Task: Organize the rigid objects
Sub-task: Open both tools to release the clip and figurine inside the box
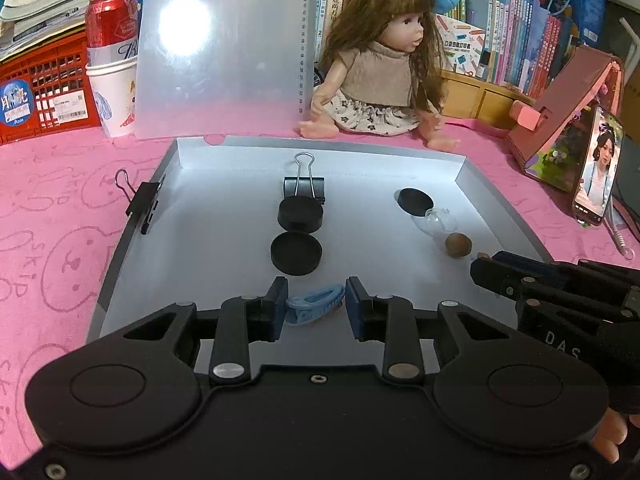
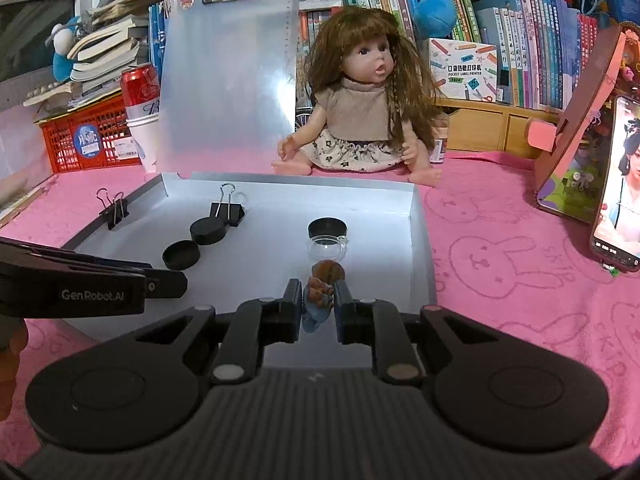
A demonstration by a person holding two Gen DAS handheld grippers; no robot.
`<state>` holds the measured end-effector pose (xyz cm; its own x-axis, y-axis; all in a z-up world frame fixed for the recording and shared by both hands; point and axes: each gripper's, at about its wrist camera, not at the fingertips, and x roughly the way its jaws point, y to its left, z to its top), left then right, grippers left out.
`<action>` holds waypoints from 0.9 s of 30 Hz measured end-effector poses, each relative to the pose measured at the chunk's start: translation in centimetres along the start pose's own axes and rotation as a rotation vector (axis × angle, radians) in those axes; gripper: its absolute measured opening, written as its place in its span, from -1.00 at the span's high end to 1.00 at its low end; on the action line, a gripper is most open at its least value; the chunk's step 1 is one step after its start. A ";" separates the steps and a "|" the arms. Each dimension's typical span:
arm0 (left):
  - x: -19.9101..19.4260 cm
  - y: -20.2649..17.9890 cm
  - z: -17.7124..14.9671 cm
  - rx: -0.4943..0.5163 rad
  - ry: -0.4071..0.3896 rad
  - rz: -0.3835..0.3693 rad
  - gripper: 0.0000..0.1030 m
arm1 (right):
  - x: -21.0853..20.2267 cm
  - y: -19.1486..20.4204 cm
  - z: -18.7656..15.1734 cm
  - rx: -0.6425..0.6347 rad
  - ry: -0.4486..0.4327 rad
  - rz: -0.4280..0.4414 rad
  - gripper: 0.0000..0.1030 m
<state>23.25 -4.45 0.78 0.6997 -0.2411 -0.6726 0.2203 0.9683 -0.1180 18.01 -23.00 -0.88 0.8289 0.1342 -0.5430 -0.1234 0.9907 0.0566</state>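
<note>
A shallow grey tray [image 1: 120, 240] lies on the pink cloth; it also shows in the right wrist view [image 2: 420, 232]. In it are two black round caps [image 1: 296, 253], a black binder clip [image 1: 304, 186], a small glass jar with a black lid [image 1: 440, 220] and a brown nut [image 1: 458, 245]. My left gripper [image 1: 316, 304] has its jaws around a blue hair claw clip [image 1: 316, 304], with small gaps at the pads. My right gripper [image 2: 318, 300] holds a small brown and blue figurine [image 2: 318, 300] between its pads, just before the nut [image 2: 328, 270].
A second binder clip [image 1: 140, 200] is clipped on the tray's left wall. A doll [image 1: 380, 64] sits behind the tray, beside an upright clear clipboard [image 1: 220, 52]. A can in a paper cup [image 1: 110, 60] and a red crate stand back left. A phone [image 1: 598, 172] leans at right.
</note>
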 end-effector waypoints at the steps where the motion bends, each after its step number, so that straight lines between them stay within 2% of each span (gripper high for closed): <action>1: 0.1 0.0 0.0 -0.001 -0.001 -0.001 0.42 | 0.1 0.0 0.0 -0.002 0.001 -0.002 0.60; 27: 1.0 -0.3 0.1 0.023 -0.042 0.026 0.41 | 1.8 -0.1 0.1 0.030 0.044 -0.018 0.60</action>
<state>23.95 -4.97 0.16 0.7333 -0.2187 -0.6438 0.2166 0.9727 -0.0838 19.57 -22.86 -1.83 0.8061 0.1164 -0.5802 -0.0922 0.9932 0.0712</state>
